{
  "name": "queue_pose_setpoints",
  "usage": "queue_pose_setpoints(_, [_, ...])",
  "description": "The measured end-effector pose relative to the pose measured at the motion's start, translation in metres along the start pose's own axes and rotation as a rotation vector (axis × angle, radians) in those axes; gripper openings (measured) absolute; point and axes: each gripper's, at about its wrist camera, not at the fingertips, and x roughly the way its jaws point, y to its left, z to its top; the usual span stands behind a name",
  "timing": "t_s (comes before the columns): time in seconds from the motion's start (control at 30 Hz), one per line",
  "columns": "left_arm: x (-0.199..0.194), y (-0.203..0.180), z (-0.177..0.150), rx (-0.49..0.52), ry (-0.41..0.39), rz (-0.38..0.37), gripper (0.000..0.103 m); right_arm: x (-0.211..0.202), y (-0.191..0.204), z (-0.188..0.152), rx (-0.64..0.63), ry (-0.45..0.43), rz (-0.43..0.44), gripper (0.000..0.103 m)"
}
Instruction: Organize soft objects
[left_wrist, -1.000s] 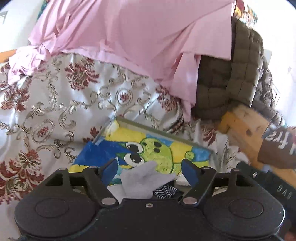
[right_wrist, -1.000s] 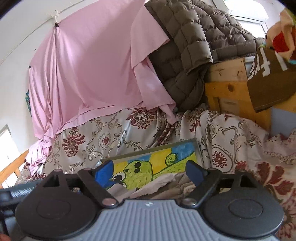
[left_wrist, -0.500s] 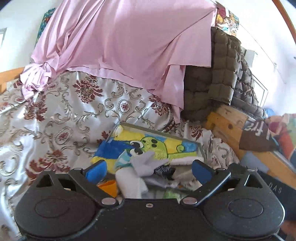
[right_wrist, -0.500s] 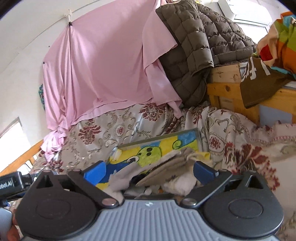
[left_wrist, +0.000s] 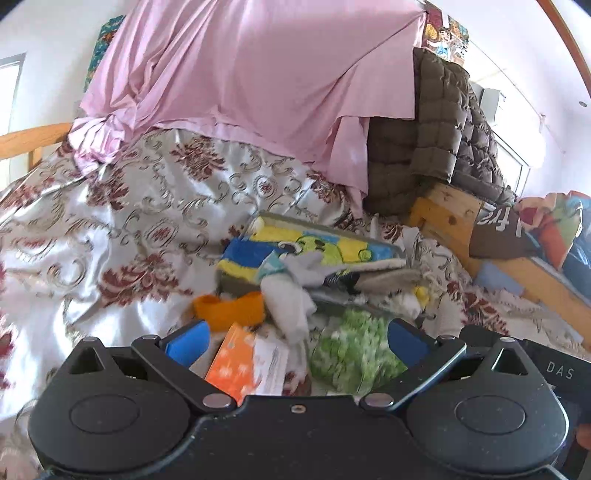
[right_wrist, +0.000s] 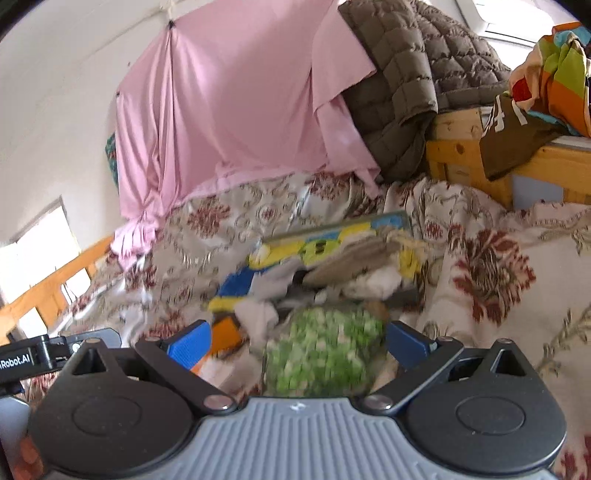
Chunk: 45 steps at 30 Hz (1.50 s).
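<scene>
Soft clutter lay heaped on the floral bedspread in front of the frog-print box — my landmark for everything. Against the box's near edge sat a pale grey sock on a white bundle, with an orange band just left of that bundle and tan folded cloth to its right. Nearer me than the box lay a fuzzy green cloth and an orange-and-white packet.

My left gripper had its jaws spread wide, blue pads apart, pinching nothing; the packet and green cloth lay between them in view, though I could not tell whether they touched either pad. My right gripper was likewise spread, the green cloth blurred between its pads — contact unclear.

Behind the box a pink sheet hung down onto the bedspread, and right of it a brown quilted jacket draped over a wooden frame.
</scene>
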Motion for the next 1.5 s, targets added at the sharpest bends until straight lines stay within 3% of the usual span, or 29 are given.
queue_pose_setpoints(0.3, [-0.026, 0.03, -0.032, -0.038, 0.023, 0.026, 0.102, -0.019, 0.03, -0.026, -0.031, 0.053, -0.043, 0.103])
queue_pose_setpoints(0.5, [-0.021, 0.043, -0.049, -0.027, 0.065, 0.077, 0.102, -0.013, 0.039, -0.045, -0.037, 0.154, -0.103, 0.103])
queue_pose_setpoints(0.67, [-0.017, 0.049, -0.061, -0.026, 0.091, 0.073, 0.102, -0.001, 0.038, -0.052, -0.035, 0.218, -0.124, 0.103])
queue_pose_setpoints(0.93, [-0.01, 0.058, -0.068, -0.024, 0.12, 0.11, 0.102, 0.011, 0.047, -0.059, -0.079, 0.275, -0.084, 0.103])
queue_pose_setpoints(1.17, [-0.007, 0.062, -0.063, -0.019, 0.109, 0.151, 0.102, 0.016, 0.058, -0.06, -0.124, 0.278, -0.03, 0.103])
queue_pose_setpoints(1.5, [-0.002, 0.069, -0.062, -0.036, 0.118, 0.189, 0.102, 0.006, 0.07, -0.054, -0.179, 0.199, 0.031, 0.103])
